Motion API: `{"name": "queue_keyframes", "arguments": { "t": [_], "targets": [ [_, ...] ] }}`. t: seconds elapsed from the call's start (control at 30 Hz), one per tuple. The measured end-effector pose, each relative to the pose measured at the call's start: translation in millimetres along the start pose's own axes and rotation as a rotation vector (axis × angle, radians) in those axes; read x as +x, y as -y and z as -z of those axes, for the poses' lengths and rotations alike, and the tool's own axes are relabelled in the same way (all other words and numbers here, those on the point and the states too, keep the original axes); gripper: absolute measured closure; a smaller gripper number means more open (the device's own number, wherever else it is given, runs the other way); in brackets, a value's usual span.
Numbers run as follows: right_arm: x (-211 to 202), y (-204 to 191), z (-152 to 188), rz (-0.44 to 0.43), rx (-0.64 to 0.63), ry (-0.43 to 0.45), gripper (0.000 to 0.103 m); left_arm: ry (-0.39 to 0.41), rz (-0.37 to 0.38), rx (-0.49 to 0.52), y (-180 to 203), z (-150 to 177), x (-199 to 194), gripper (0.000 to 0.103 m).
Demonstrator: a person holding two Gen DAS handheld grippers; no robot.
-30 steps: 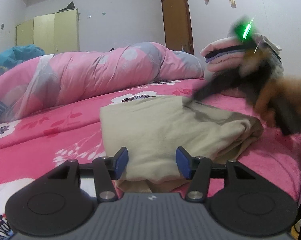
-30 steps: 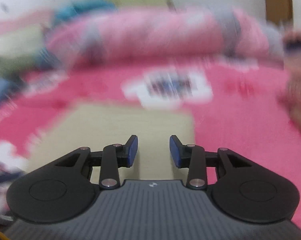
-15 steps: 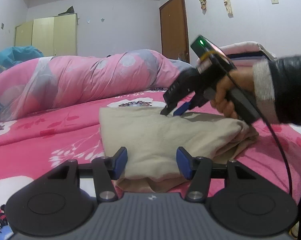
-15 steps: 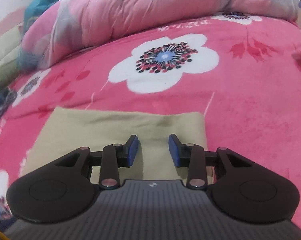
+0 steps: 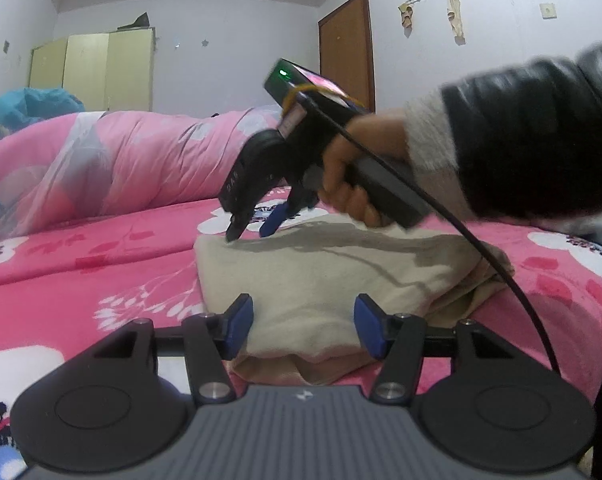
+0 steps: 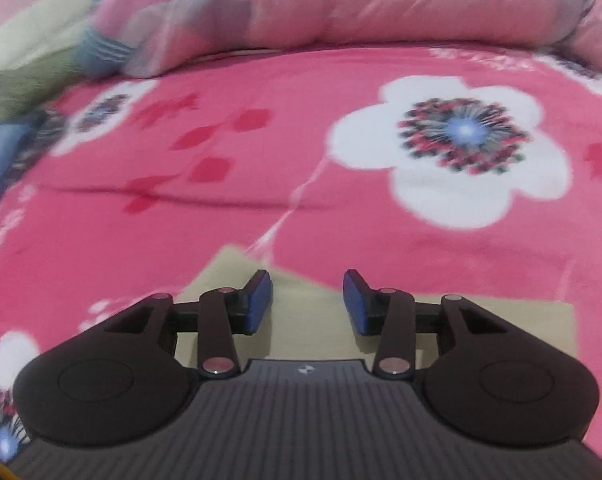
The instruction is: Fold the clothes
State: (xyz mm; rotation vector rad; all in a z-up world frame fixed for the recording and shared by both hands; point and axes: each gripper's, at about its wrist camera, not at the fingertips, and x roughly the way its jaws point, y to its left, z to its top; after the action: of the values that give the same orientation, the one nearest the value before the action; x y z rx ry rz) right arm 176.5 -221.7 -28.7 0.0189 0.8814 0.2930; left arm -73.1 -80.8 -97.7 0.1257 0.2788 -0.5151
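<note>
Folded beige garment (image 5: 325,276) lies on the pink floral bed (image 5: 101,280). Your left gripper (image 5: 304,326) fingers stand apart at its near edge; right gripper (image 6: 307,302) fingers, just opening, hover empty over its far corner.

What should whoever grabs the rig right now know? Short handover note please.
Left gripper: open, jaws straddling the near edge of the beige garment, pads not pressing.
Right gripper: open, nothing gripped, jaws just opening; tips low over the garment's far left corner.
Garment: already folded into a thick rectangle, flat on the pink bedspread; its right end is bunched and uneven.
Done: main folds.
Left: probably tidy the bunched end and make a last fold or set it aside. Mind the right gripper's cable trailing over the garment.
</note>
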Motion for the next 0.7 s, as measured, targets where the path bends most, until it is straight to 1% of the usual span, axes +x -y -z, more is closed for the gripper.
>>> {"name": "queue_keyframes", "arguments": {
  "t": [0.07, 0.1, 0.17, 0.2, 0.27, 0.3, 0.33, 0.37, 0.4, 0.47, 0.5, 0.63, 0.7],
  "targets": [
    [-11.5, -6.4, -6.9, -0.026, -0.028, 0.021, 0.063, -0.001, 0.002, -0.003, -0.2, 0.1, 0.1, 0.045],
    [-16.2, -10.0, -7.7, -0.073, -0.036, 0.027, 0.063, -0.001, 0.001, -0.002, -0.1, -0.1, 0.2, 0.045],
    [-14.1, -16.4, -6.6, -0.178, -0.052, -0.014, 0.063, -0.004, -0.004, 0.006, 1.4, -0.7, 0.1, 0.045],
    [-11.5, -19.1, -5.7, -0.217, -0.062, -0.035, 0.063, -0.006, -0.006, 0.009, 2.3, -0.7, -0.4, 0.045],
    [5.1, -19.8, -2.1, -0.185, -0.085, -0.076, 0.061, -0.016, -0.011, 0.010, 3.4, -2.4, -0.6, 0.044],
    [7.1, -16.0, -4.3, -0.183, -0.068, -0.062, 0.060, -0.025, -0.018, 0.018, 4.6, -4.2, -0.5, 0.044],
    [4.2, -9.4, -7.8, -0.164, -0.022, -0.033, 0.060, -0.035, -0.026, 0.028, 5.8, -6.2, -0.2, 0.043],
    [-3.2, -1.7, -11.3, -0.129, 0.032, 0.013, 0.059, -0.046, -0.035, 0.037, 7.1, -8.2, 0.0, 0.040],
    [-11.7, 4.7, -12.7, -0.119, 0.062, 0.052, 0.059, -0.056, -0.043, 0.047, 8.3, -10.2, 0.3, 0.039],
    [-36.0, 18.9, -10.1, -0.130, 0.093, 0.101, 0.058, -0.077, -0.059, 0.066, 10.8, -14.2, 0.7, 0.031],
    [-51.1, 24.6, -5.4, -0.121, 0.095, 0.121, 0.058, -0.098, -0.061, 0.061, 10.1, -18.2, 2.0, 0.031],
    [-112.7, 48.3, 33.4, -0.098, 0.111, 0.194, 0.058, -0.199, -0.060, 0.017, 2.6, -37.6, 8.3, 0.029],
    [-128.6, 57.5, 56.5, -0.074, 0.108, 0.206, 0.058, -0.246, -0.070, 0.002, 0.0, -47.4, 11.5, 0.028]
  ]
}}
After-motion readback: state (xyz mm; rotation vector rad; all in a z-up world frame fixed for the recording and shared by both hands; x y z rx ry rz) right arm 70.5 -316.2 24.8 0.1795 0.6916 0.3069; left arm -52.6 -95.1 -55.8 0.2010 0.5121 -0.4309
